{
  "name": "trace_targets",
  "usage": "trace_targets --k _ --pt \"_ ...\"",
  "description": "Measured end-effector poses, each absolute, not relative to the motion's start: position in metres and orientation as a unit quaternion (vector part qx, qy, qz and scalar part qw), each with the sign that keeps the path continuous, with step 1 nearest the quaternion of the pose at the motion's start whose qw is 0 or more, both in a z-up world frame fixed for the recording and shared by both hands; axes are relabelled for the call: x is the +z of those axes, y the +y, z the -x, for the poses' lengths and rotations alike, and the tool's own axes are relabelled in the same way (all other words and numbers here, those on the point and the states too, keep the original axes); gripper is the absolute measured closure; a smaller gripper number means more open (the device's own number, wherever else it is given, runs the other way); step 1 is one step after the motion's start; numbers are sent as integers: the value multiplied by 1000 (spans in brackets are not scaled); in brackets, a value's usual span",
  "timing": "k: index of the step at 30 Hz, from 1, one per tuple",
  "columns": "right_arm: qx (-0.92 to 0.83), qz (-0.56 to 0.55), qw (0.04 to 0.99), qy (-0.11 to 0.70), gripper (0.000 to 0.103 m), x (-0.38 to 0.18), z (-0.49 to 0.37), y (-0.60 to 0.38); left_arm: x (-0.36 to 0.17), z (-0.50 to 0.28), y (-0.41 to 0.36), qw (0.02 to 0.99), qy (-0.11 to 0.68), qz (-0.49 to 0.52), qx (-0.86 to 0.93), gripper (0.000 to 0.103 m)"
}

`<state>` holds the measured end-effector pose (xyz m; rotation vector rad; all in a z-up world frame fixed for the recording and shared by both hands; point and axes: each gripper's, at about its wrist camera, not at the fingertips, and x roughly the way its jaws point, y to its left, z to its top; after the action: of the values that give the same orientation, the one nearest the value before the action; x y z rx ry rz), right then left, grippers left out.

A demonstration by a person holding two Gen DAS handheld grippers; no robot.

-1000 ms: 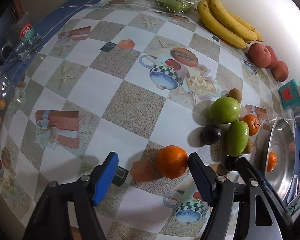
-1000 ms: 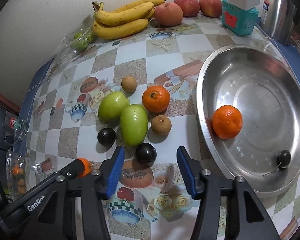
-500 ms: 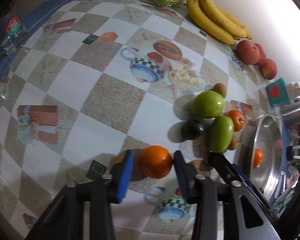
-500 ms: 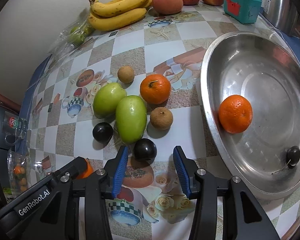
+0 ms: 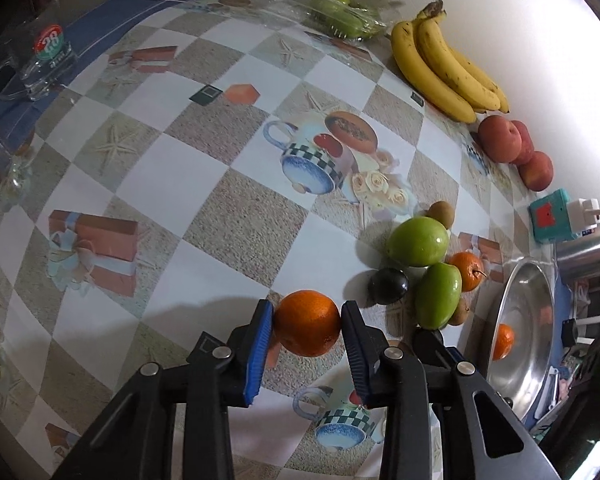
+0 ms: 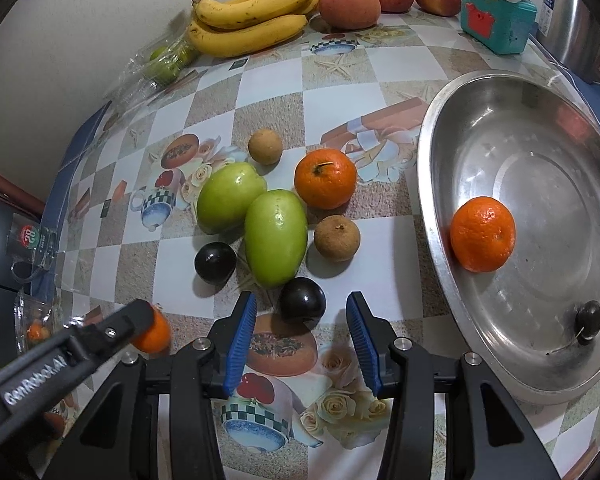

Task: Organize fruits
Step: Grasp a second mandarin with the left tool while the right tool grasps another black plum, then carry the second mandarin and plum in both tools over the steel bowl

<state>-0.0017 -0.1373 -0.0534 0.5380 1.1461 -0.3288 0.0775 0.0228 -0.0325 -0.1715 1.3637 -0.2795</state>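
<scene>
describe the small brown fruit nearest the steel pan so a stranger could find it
Start at the big steel pan on the right, then look left to the fruit cluster beside it. The brown fruit lies just right of the long green fruit, below the loose orange. It is rough, dull and tan, larger than the other brown one.

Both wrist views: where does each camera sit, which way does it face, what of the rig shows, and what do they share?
Left wrist: on the left gripper, facing steeply down at the table; its fingers clamp an orange.
Right wrist: on the right gripper, facing steeply down; its jaws are closing around a dark plum, pads not yet touching.
Shared: green mangoes, bananas, steel bowl; the right view also shows the left gripper.
</scene>
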Motion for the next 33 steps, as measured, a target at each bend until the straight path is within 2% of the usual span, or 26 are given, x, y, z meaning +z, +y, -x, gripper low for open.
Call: trace_targets --k 15,33 --pt "-149 -240 790 544 75 -59 -1 -135 -32 -78 23 766 627 76 -120 65" --pt "-127 -267 801 520 77 -44 5 -136 -26 -79 25 775 618 71 -112 65"
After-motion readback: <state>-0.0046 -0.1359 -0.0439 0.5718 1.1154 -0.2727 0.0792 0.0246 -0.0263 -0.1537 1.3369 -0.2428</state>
